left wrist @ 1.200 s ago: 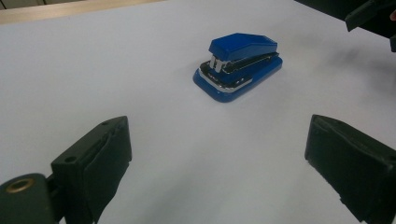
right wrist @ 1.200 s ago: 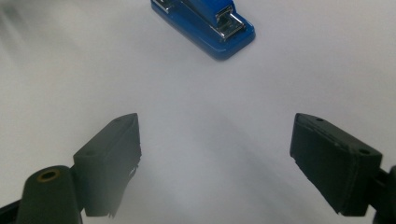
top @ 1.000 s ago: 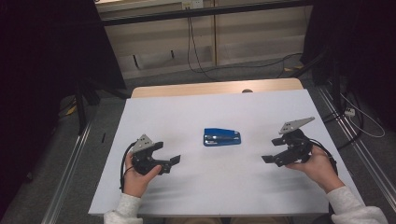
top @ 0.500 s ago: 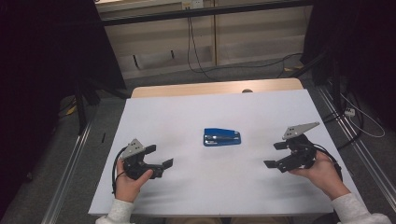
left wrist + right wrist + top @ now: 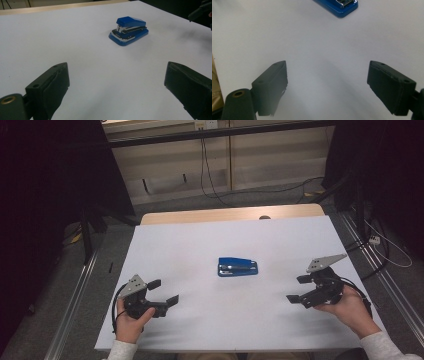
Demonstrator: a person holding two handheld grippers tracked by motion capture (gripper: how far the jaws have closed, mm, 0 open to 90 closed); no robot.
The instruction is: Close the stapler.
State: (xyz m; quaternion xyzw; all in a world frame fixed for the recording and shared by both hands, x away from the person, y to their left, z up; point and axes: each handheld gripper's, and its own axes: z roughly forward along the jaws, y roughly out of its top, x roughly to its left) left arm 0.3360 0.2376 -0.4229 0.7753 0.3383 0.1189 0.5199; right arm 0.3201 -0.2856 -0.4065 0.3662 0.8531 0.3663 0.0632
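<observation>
Blue stapler on white table

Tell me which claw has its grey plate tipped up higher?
The right claw. Its grey plate sticks up and points toward the table's far side, while the left claw carries its plate lower and flatter. Both are open.

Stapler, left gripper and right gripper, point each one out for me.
stapler [image 5: 237, 267], high view, on its blue top
left gripper [image 5: 163, 291], high view, between its open fingertips
right gripper [image 5: 298, 289], high view, between its open fingertips
</observation>
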